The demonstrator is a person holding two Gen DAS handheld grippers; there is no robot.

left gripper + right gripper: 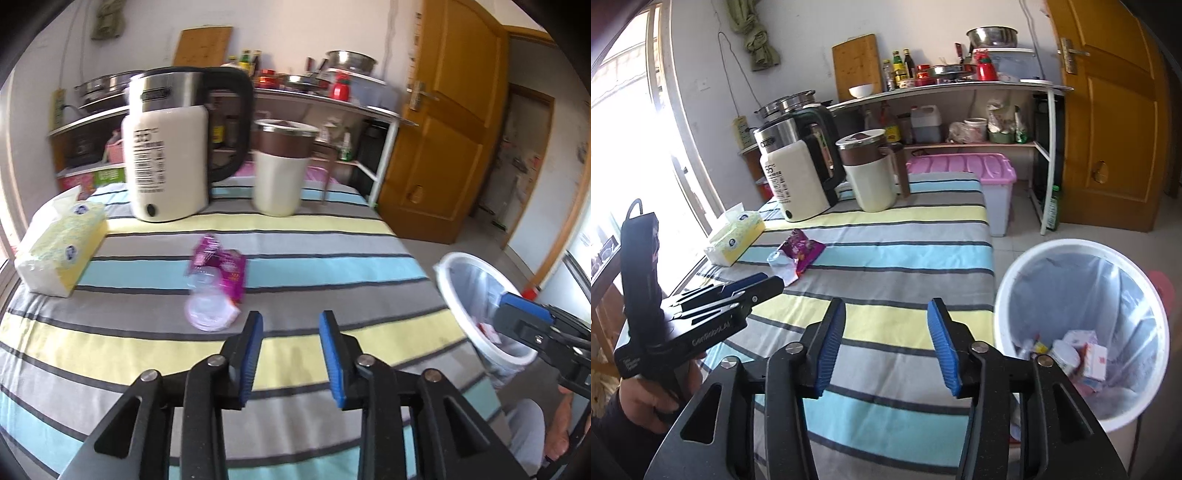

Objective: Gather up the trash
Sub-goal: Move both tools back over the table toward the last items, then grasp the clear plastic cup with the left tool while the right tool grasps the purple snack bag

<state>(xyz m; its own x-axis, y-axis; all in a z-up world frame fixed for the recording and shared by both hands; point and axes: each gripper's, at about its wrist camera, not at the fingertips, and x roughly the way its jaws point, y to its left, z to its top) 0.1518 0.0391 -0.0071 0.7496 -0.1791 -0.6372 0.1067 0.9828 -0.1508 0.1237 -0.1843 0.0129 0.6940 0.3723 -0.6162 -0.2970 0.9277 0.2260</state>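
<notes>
Lying crumpled on striped cloth (pixel 332 266): glossy purple wrapper (pixel 221 266).

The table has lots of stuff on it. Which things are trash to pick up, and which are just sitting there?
For the job:
- purple wrapper
- clear plastic cup
- white bin, already holding trash

Just sitting there:
- kettle
- cream jug
- tissue pack
- pink-lidded box

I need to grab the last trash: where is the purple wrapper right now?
The purple wrapper lies mid-table on the striped cloth, right of the tissue box and in front of the kettle.
</notes>
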